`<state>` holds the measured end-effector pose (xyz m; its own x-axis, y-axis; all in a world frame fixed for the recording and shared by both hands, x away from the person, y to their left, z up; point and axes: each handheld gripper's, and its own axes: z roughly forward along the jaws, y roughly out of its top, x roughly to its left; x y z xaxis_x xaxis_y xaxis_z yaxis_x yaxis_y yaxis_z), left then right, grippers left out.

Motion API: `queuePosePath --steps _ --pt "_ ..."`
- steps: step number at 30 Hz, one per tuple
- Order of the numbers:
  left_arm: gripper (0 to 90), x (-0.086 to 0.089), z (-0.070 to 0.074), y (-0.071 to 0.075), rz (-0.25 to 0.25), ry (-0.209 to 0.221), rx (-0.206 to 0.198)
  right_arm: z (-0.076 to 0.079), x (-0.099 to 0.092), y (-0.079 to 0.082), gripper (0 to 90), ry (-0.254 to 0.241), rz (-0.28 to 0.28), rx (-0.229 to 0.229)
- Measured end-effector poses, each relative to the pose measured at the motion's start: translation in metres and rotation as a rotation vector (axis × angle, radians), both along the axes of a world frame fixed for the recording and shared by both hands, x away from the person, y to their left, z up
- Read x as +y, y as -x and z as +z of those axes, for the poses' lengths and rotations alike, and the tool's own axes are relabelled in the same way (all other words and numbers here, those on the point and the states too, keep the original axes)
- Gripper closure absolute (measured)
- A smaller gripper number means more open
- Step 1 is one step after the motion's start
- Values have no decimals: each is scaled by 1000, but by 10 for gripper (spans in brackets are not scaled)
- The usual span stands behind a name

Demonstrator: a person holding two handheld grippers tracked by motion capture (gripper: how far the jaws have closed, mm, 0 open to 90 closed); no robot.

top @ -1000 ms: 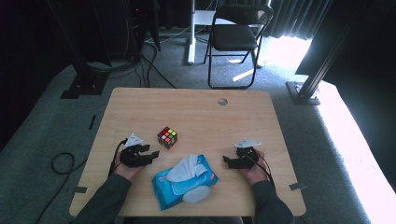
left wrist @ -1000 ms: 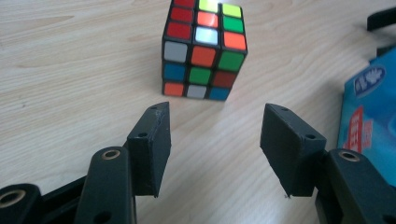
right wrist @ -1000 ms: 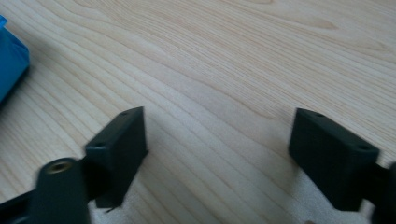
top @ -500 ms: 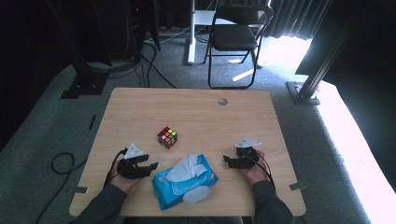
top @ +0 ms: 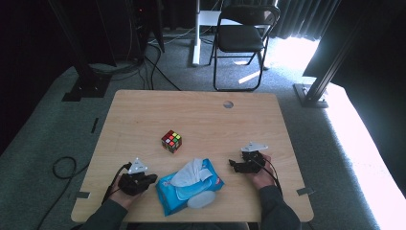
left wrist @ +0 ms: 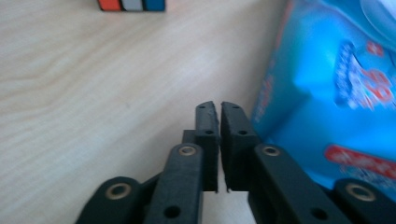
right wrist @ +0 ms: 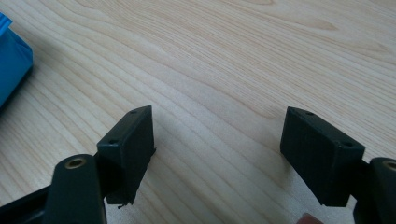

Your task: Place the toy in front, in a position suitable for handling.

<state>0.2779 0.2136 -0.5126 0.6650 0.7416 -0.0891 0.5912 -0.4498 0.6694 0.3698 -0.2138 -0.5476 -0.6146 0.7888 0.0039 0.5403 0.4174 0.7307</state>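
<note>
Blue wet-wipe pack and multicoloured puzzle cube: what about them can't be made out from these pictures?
- Blue wet-wipe pack: its printed label is too small in the high view and blurred in the left gripper view; the right gripper view's left edge cuts off all but a corner.
- Multicoloured puzzle cube: its far sides face away in the high view; the left gripper view's top edge cuts off all but one row of tiles.

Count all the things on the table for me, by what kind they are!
Puzzle cube: 1
Blue wipes pack: 1
Gripper: 2, left and right
Total: 4
</note>
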Motion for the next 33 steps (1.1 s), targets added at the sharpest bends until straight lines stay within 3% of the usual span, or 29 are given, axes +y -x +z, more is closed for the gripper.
queuePosePath --steps 6,10,22,30,33 --pt "859 -2 -3 7 -14 -21 13 0 0 0 257 1 -2 0" --pt "819 3 -2 12 3 -14 17 0 0 0 257 1 -4 1" --pt "731 5 0 21 -45 21 13 0 0 1 256 2 -3 2" --pt "721 -2 -1 25 -97 12 5 1 0 2 257 5 -5 6" --pt "726 -4 -1 25 -104 16 3 2 1 3 317 10 1 11"
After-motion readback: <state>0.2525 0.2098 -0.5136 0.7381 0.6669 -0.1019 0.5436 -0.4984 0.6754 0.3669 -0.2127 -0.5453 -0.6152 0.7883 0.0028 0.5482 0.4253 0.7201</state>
